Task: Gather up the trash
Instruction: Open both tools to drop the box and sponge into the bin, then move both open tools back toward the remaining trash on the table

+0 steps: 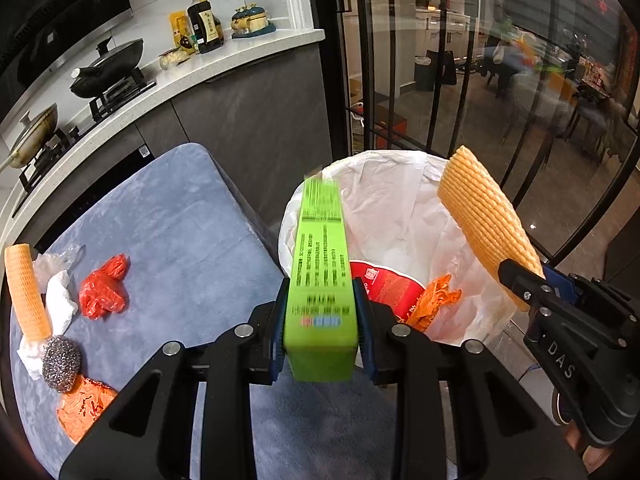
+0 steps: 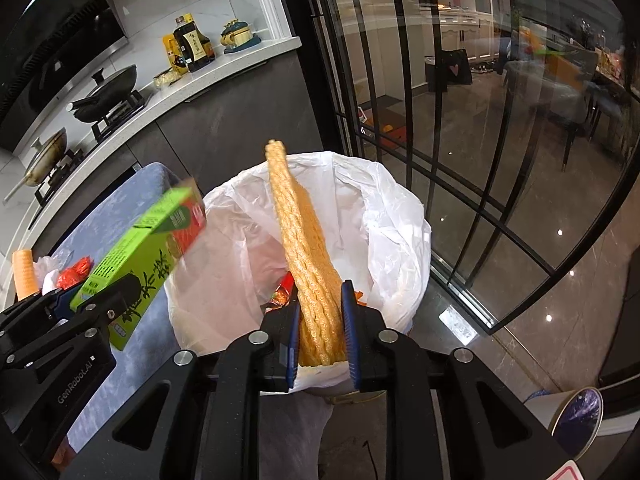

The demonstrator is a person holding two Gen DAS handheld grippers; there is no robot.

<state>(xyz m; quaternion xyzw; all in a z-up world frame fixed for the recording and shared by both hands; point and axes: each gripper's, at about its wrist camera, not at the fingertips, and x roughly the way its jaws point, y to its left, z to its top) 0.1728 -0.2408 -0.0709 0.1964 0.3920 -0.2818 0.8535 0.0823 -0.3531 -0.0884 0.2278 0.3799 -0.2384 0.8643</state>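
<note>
My left gripper (image 1: 320,320) is shut on a green carton (image 1: 320,280) and holds it at the near left rim of the white-lined trash bin (image 1: 384,200). The carton also shows in the right wrist view (image 2: 148,256). My right gripper (image 2: 320,320) is shut on an orange foam net sleeve (image 2: 308,248) and holds it over the bin (image 2: 392,216); the sleeve also shows in the left wrist view (image 1: 484,220). A red cup lid (image 1: 384,284) and an orange wrapper (image 1: 436,300) lie inside the bin.
On the blue-grey cushioned table (image 1: 192,240) lie a second foam sleeve (image 1: 26,292), white tissue (image 1: 60,300), a red bag (image 1: 104,288), a steel scourer (image 1: 62,364) and an orange bag (image 1: 84,404). A kitchen counter (image 1: 200,72) stands behind. Glass doors (image 1: 460,80) stand to the right.
</note>
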